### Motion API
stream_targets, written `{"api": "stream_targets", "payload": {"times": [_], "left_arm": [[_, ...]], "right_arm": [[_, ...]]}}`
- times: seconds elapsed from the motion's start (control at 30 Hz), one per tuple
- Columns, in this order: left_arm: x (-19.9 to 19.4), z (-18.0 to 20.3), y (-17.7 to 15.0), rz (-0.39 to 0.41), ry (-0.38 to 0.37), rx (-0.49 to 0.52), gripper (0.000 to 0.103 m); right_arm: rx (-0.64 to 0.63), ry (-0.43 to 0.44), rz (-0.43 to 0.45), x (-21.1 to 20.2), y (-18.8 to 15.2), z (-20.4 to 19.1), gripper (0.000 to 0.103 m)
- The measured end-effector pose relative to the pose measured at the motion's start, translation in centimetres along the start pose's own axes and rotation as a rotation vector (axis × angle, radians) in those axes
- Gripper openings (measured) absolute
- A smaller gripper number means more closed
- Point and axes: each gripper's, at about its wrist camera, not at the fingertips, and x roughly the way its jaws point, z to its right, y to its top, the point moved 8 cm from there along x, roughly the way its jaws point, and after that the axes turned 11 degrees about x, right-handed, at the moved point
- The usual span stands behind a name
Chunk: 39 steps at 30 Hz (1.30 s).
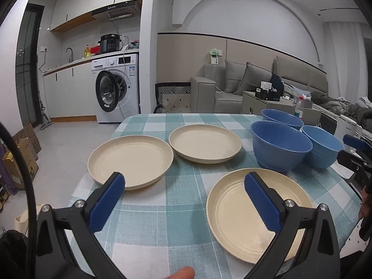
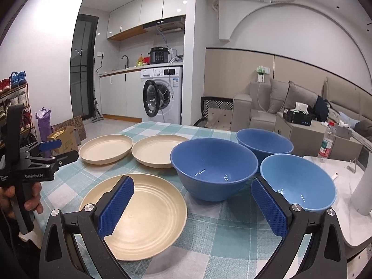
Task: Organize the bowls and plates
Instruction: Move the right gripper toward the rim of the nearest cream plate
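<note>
Three cream plates lie apart on the checked tablecloth: a near plate (image 1: 239, 218) (image 2: 148, 214), a left plate (image 1: 130, 160) (image 2: 105, 148) and a far plate (image 1: 205, 146) (image 2: 158, 150). Three blue bowls stand upright to their right: a large bowl (image 1: 279, 144) (image 2: 214, 162), a back bowl (image 1: 282, 117) (image 2: 264, 139) and a lighter bowl (image 1: 323, 145) (image 2: 300, 181). My left gripper (image 1: 183, 181) (image 2: 50, 145) hovers open above the cloth between the left and near plates. My right gripper (image 2: 191, 186) (image 1: 353, 140) is open and empty, in front of the large bowl.
The table (image 1: 148, 239) has a rounded near edge, with floor to its left. A white side table (image 2: 334, 181) with a water bottle (image 2: 326, 142) stands right of the bowls. Cardboard boxes (image 2: 64, 139), a shoe rack (image 2: 14, 97), a washing machine (image 1: 116, 86) and a sofa (image 1: 232, 86) lie beyond.
</note>
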Motion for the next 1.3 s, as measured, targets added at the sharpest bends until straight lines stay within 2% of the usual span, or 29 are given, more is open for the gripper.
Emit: {"api": "stream_targets", "payload": {"times": [0.3,0.4,0.57,0.73,0.83,0.93,1.1,1.3], "left_arm": [[0.3,0.0,1.6,-0.013,-0.017,0.003,0.103],[0.6,-0.6,2.2,-0.019,0.001,-0.007,0.103],[1.2,-1.6,3.0,-0.048,0.010,-0.018,0.103],[1.4,-2.7,4.4,-0.031,0.024,-0.041,0.103],[1.8,-3.2,5.0,-0.038,0.044,-0.038,0.103],[2.6,-3.6,5.1,-0.074,0.029,-0.039,0.103],[4.0,-4.3,5.2,-0.108,0.051,-0.046,0.103],[5.5,-4.7,5.6,-0.129,0.043,-0.047,0.103]], "right_arm": [[-0.035,0.033,-0.027,0.7,2.8,-1.6,0.103],[-0.033,0.036,-0.038,1.0,4.0,-2.0,0.103],[-0.018,0.056,-0.085,1.9,5.5,-2.3,0.103],[0.006,0.069,-0.145,3.5,7.2,-2.3,0.103],[-0.007,0.058,-0.138,3.9,8.3,-2.2,0.103],[-0.025,0.059,-0.138,4.6,9.3,-2.4,0.103],[-0.077,0.050,-0.139,5.4,10.5,-3.3,0.103],[-0.110,0.051,-0.150,6.7,11.4,-4.1,0.103]]}}
